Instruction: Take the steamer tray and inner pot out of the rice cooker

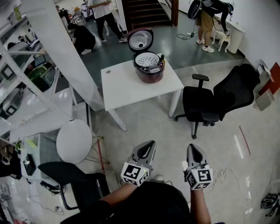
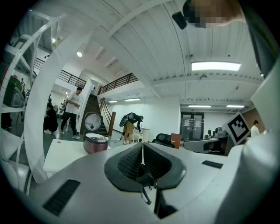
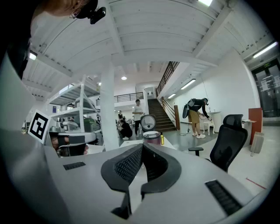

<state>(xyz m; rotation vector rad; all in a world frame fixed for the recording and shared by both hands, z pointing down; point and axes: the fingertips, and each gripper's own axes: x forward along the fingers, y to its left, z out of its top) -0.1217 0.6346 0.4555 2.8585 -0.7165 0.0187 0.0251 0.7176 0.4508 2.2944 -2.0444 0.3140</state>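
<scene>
My head camera looks forward and steeply down from high up, with the left gripper and right gripper low in frame and the white table well off ahead. Each gripper camera rides just behind its own jaws, facing roughly level across the room. All three views share the rice cooker on that table.

**Counts of what is in view**

One white desk carries one rice cooker with one steamer tray in it. There are two claws: the left claw and the right claw. One black office chair stands off the desk's right edge. At least three people are beyond its far edge: a standing person, a crouching person and a bending person.
</scene>
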